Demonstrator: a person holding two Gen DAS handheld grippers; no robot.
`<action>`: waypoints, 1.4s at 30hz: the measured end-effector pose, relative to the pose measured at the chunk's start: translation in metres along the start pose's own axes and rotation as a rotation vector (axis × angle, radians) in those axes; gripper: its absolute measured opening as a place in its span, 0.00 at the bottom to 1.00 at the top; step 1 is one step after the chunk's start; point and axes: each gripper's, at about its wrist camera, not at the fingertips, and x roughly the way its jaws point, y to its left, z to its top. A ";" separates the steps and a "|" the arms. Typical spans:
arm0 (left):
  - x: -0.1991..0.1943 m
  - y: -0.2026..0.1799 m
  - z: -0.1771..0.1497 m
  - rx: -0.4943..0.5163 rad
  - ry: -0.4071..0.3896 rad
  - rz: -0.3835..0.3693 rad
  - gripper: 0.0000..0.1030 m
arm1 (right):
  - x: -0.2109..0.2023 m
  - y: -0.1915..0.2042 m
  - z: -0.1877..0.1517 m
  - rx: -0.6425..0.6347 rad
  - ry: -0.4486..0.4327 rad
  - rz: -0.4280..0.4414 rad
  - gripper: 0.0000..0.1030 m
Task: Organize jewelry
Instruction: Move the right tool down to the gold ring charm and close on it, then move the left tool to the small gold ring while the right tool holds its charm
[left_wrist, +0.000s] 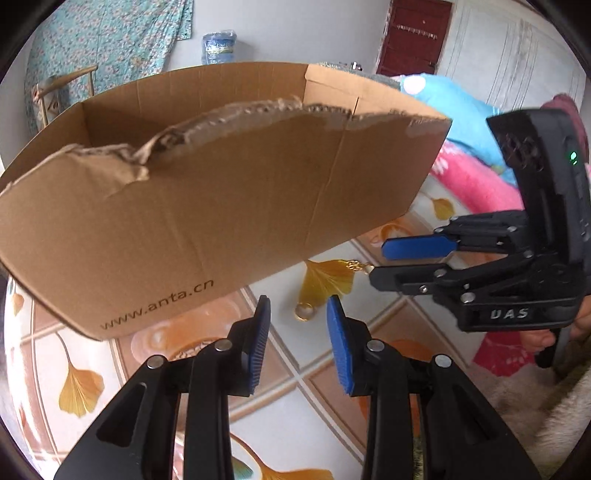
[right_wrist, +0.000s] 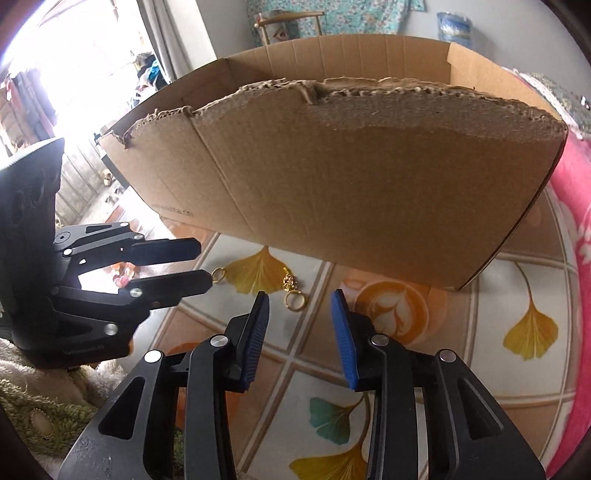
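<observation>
Gold ring (right_wrist: 295, 301) with small gold charm (right_wrist: 288, 283) lay on leaf-patterned tablecloth (right_wrist: 461, 350), near side of torn brown cardboard box (right_wrist: 351, 177); second gold ring (right_wrist: 218, 274) lay further left. Nothing I could see boxed. I had left gripper (left_wrist: 297, 334) and right gripper (right_wrist: 301, 330) spread, empty. Judged task barely begun.

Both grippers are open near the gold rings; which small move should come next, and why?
Probably lower the right gripper onto the gold ring with the charm and close. That ring lies on the tablecloth just ahead of its open fingers, outside the cardboard box. The left gripper is open over the other ring.
</observation>
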 end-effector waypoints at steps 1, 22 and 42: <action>0.003 0.000 0.000 0.005 0.005 0.002 0.30 | 0.000 -0.001 -0.001 0.001 -0.003 0.000 0.30; 0.003 -0.013 -0.010 0.057 0.006 0.055 0.12 | 0.001 0.026 -0.014 -0.096 0.024 -0.072 0.08; 0.004 0.000 -0.003 0.008 -0.008 -0.012 0.18 | -0.015 0.011 -0.021 -0.057 0.001 -0.066 0.08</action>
